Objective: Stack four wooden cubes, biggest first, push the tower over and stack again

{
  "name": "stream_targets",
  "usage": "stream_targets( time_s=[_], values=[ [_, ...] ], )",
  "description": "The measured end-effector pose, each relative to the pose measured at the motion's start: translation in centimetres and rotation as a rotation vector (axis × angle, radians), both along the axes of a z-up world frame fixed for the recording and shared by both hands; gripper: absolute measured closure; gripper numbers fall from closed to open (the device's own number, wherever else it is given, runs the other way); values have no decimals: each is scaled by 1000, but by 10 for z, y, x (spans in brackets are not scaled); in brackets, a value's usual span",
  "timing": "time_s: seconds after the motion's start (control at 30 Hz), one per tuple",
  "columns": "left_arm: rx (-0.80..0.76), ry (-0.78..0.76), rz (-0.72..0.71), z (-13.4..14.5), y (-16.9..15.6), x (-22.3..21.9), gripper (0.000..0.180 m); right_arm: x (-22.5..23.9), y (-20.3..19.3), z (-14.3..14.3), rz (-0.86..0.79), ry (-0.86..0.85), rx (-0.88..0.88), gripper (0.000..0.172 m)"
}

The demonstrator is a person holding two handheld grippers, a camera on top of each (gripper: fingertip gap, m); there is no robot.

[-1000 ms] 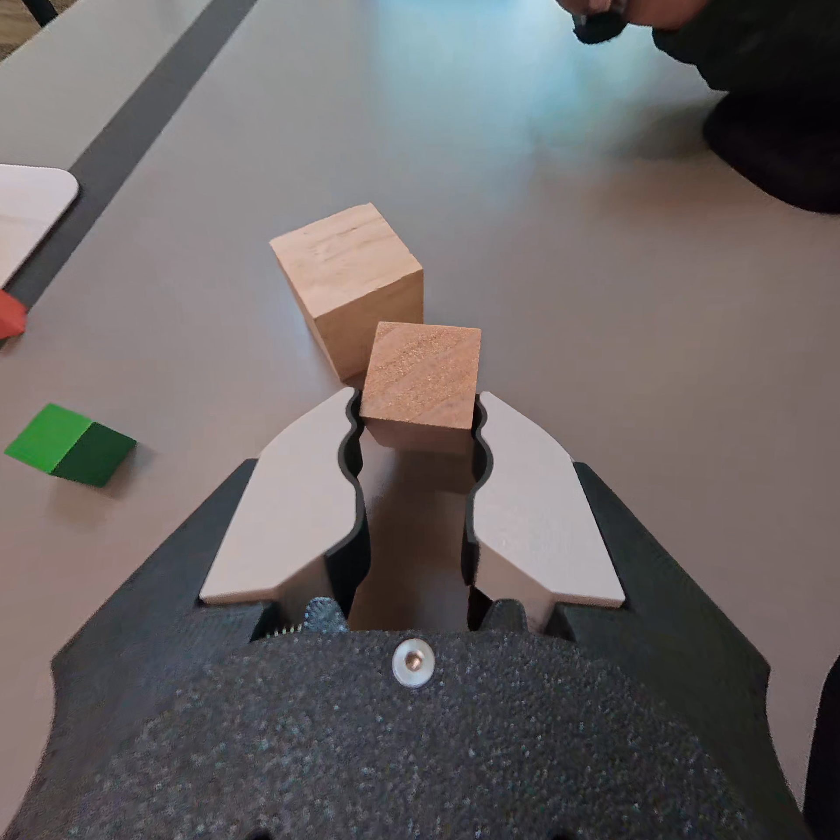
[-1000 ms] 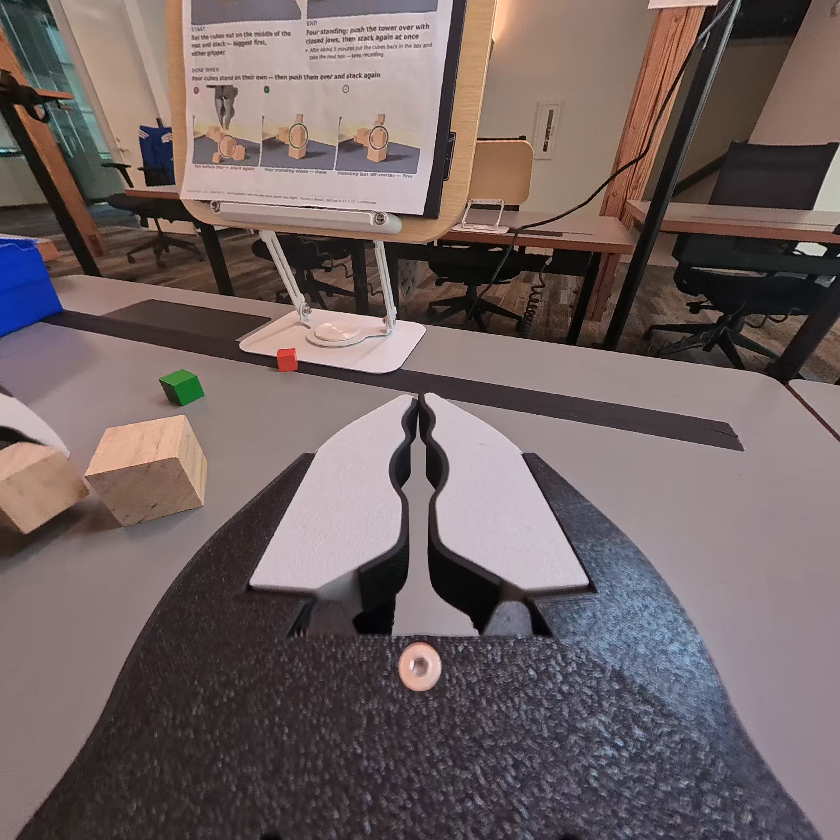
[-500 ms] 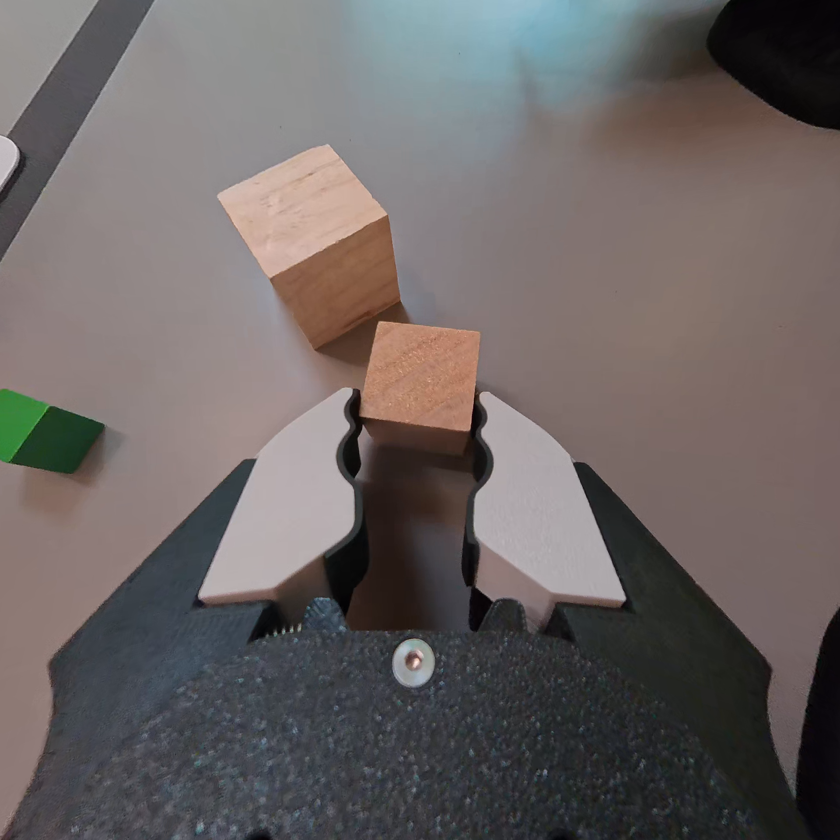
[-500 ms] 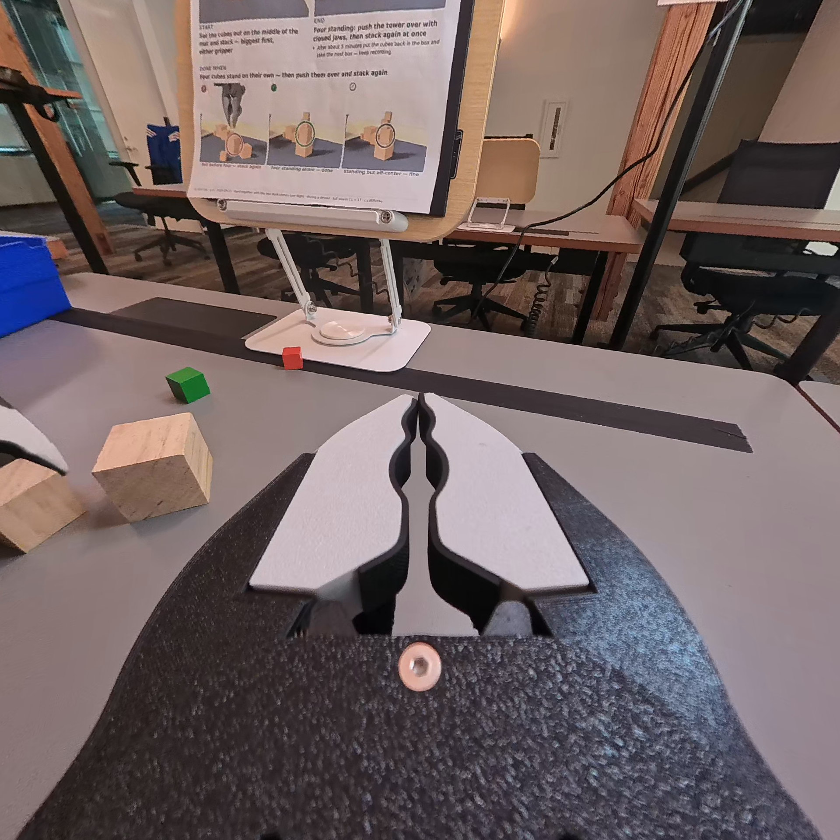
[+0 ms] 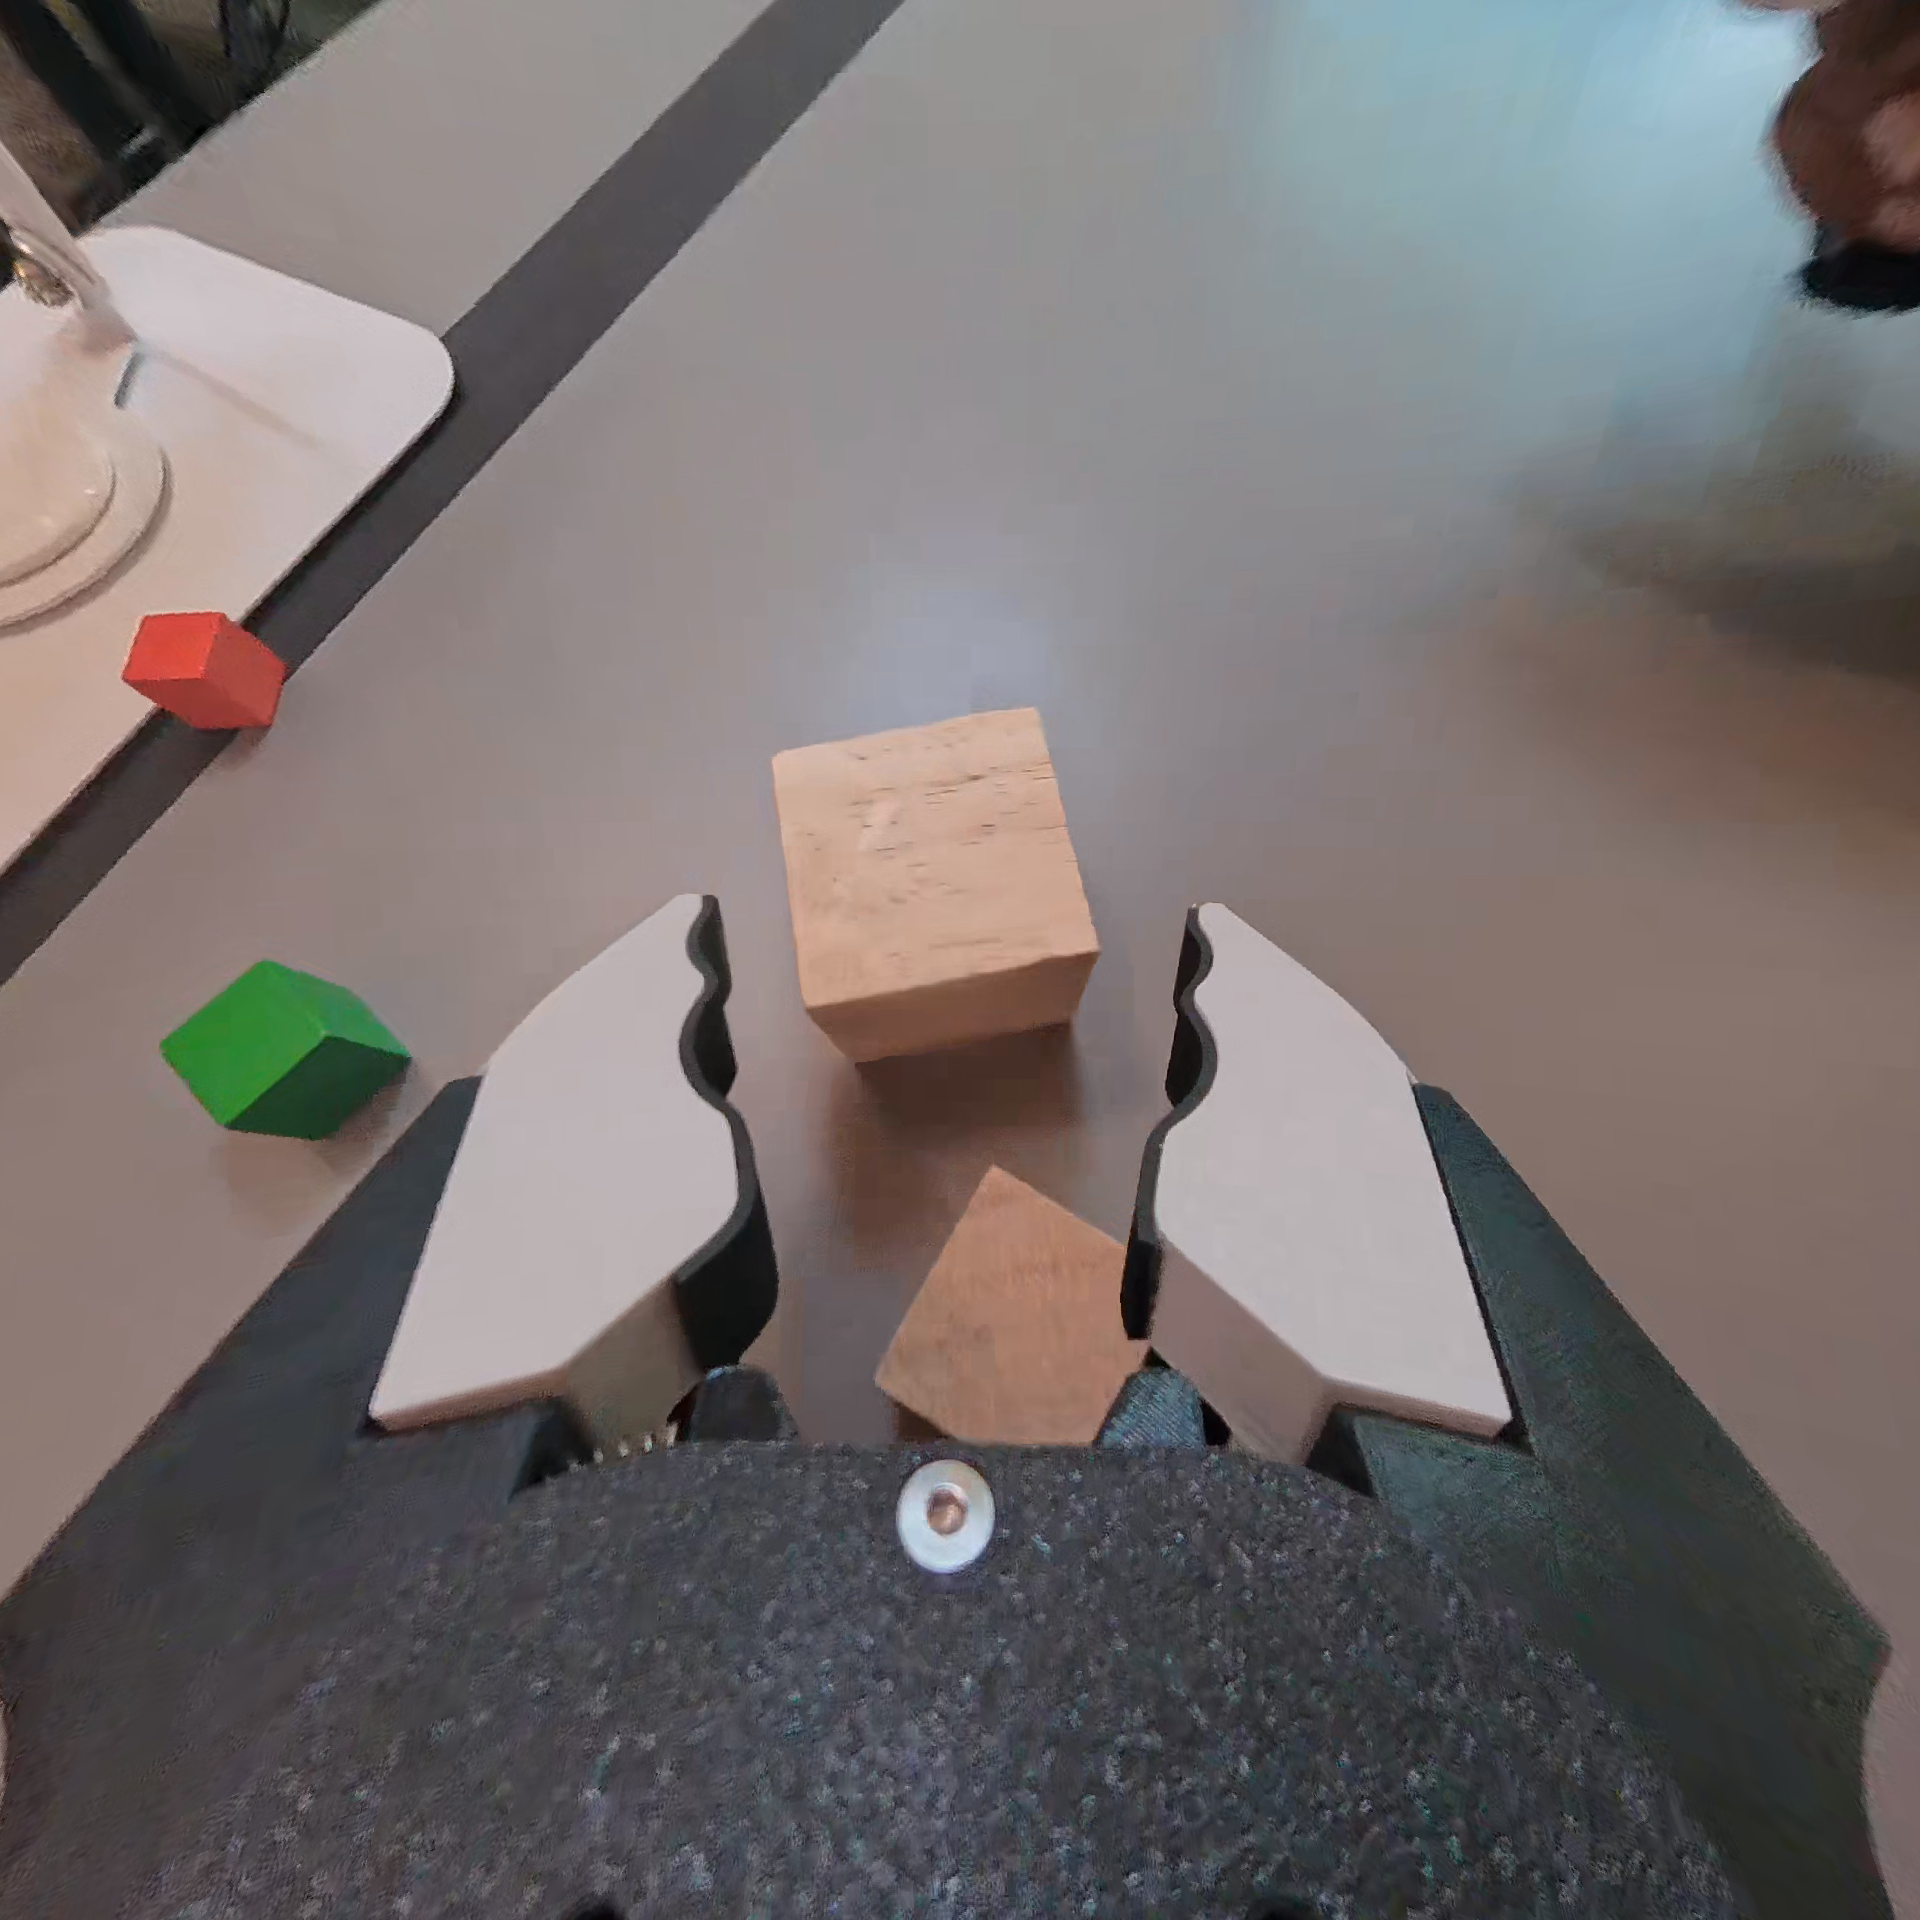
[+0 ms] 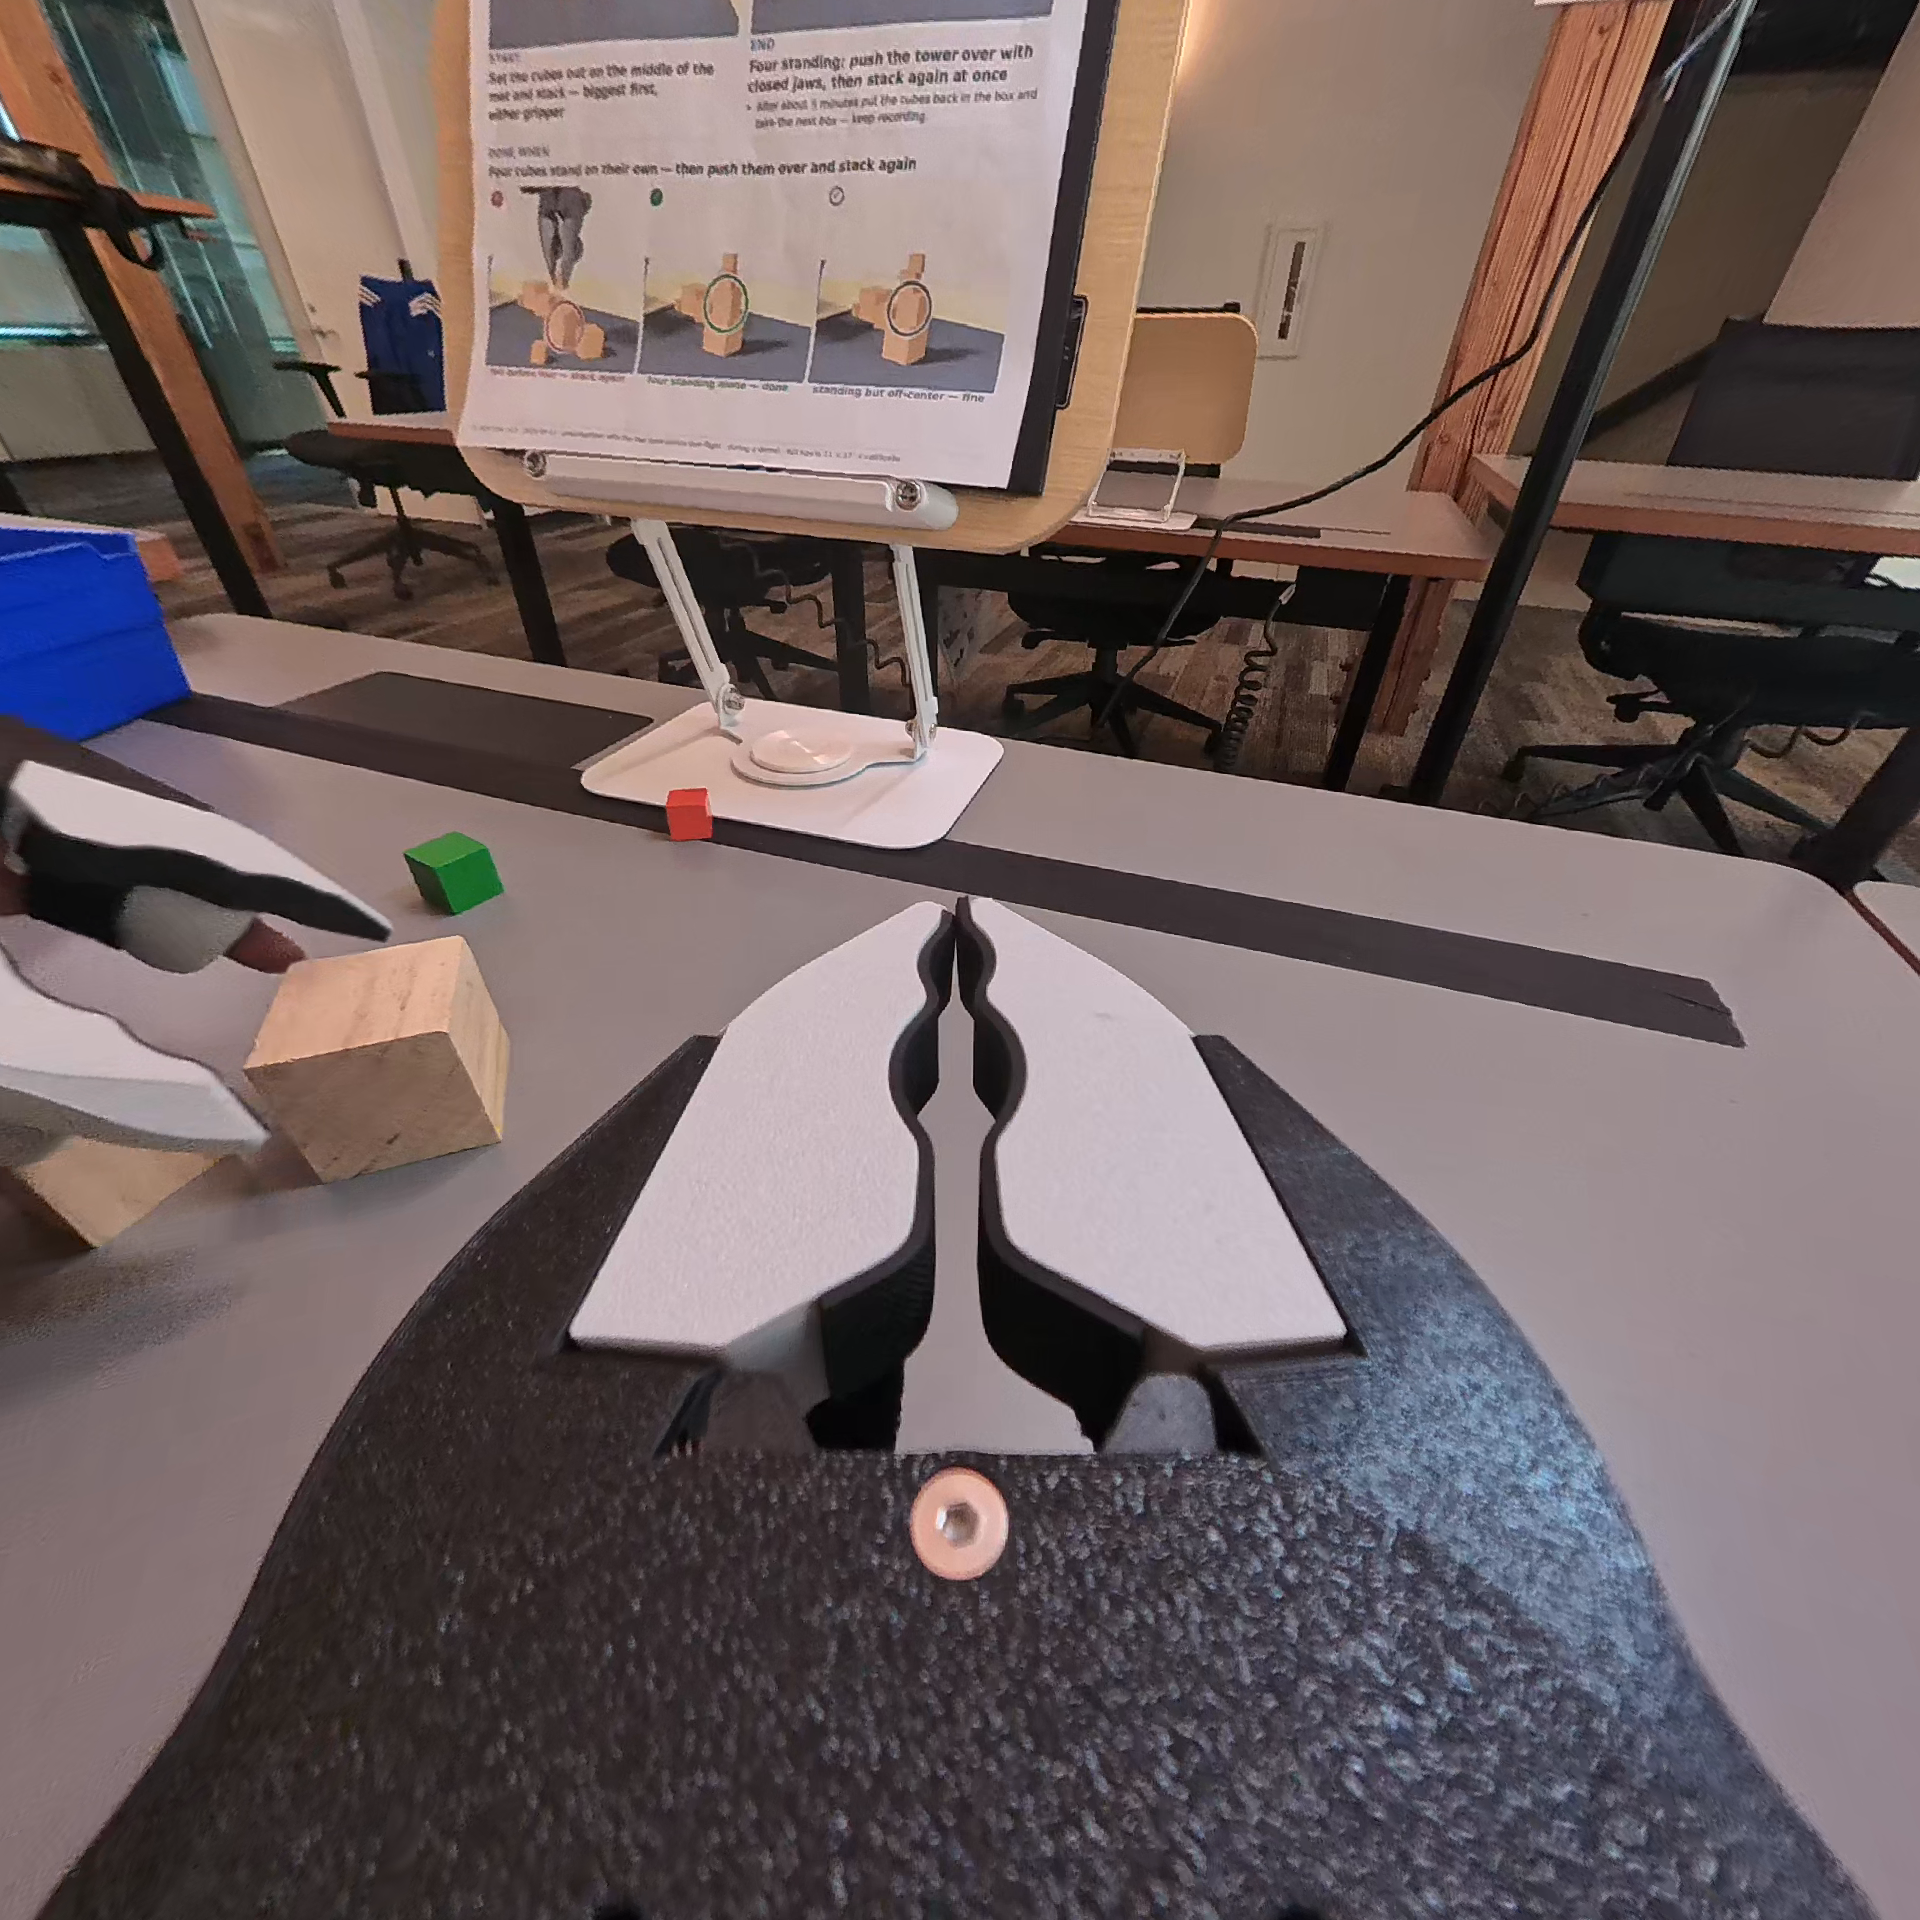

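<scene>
Printed instruction sheet (image 6: 758, 229) on a stand; left tool (image 5: 951, 925) spread around wooden cubes (image 5: 930, 883), seemingly untouched; right tool (image 6: 956, 914) pressed together.

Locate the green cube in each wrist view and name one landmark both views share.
Left wrist view: green cube lies at the left edge, on the grey table, left of the open left gripper.
Right wrist view: green cube sits upper left, beyond the large wooden cube.
Shared landmark: red cube against the white stand base.
</scene>
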State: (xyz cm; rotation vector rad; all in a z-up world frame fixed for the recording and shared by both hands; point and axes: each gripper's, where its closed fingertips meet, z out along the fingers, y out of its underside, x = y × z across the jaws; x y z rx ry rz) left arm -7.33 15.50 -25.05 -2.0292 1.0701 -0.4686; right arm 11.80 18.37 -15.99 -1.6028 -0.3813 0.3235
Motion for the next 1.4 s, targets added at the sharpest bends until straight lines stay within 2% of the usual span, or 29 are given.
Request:
stream_targets(
  time_s=[0.07, 0.13, 0.3, 0.5, 0.6, 0.73, 1.0, 1.17, 1.4],
  values=[
    [-50, 30, 23, -6, 4, 6, 103, 0, 0, 0, 2, 0, 0, 172],
    [-68, 68, 33, -7, 7, 6, 121, 0, 0, 0, 1, 0, -3, 171],
    [-38, 111, 7, -2, 8, 5, 122, 0, -1, 1, 3, -2, -1, 172],
    [12, -87, -130, 48, -8, -1, 122, 1, -1, 0, -1, -15, 1, 172],
    [67, -112, -229, 71, -22, -25, 122, 2, -1, 1, -3, -13, 2, 172],
    [39, -132, -330, 81, -45, -68, 122, 1, 0, -1, -2, -16, -3, 171],
    [-109, -47, -323, 41, -63, -143, 122, 2, 0, -2, -12, -24, 11, 172],
    [-166, -9, -334, 8, -63, -153, 122, 11, 1, 2, -65, -20, 43, 172],
    [-94, 45, -380, 4, -63, -149, 122, 14, 0, 7, -50, 21, 63, 172]
  ],
)
